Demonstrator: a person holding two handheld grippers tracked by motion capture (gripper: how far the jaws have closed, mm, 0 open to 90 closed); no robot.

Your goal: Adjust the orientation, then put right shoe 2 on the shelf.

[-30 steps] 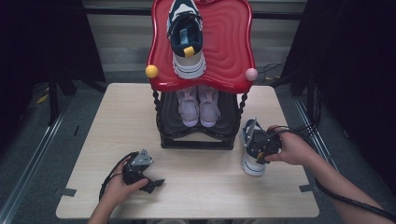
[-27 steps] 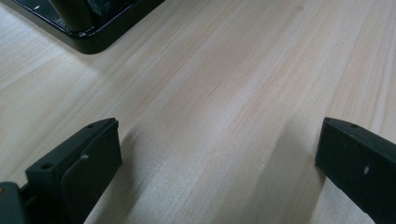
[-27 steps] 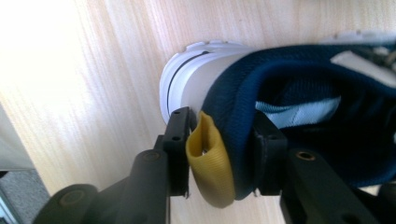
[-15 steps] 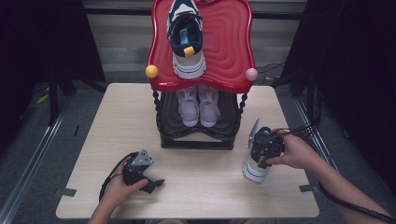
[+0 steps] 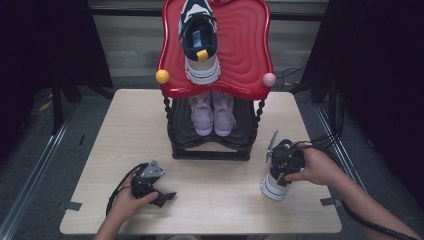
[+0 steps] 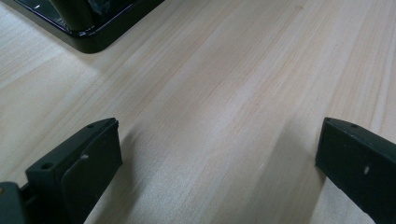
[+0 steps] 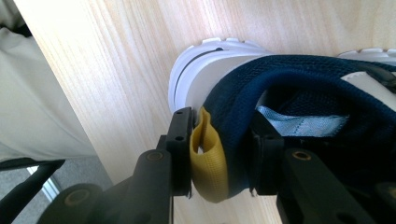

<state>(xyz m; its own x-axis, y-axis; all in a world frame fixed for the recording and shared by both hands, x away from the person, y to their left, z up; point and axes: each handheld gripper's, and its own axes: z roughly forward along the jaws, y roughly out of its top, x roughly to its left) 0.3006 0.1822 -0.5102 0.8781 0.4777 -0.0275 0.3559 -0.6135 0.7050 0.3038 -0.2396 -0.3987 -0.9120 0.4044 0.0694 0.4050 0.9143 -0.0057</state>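
Pale wood table (image 5: 125, 130), not much on it

Black shoe rack (image 5: 212, 145) mid-back; navy-and-white sneaker (image 5: 275, 186) sits right-front of the rack.

Your widest open room is the bare table (image 5: 220, 200) front between your 2 hands. The shoe rack (image 5: 212, 145) blocks the middle rear, its red top (image 5: 240, 45) overhanging. The navy shoe (image 5: 274, 186) fills the spot near the right front corner.

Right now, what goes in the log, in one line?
right tool: shut on shoe heel | left tool: open over table | rack: three shoes
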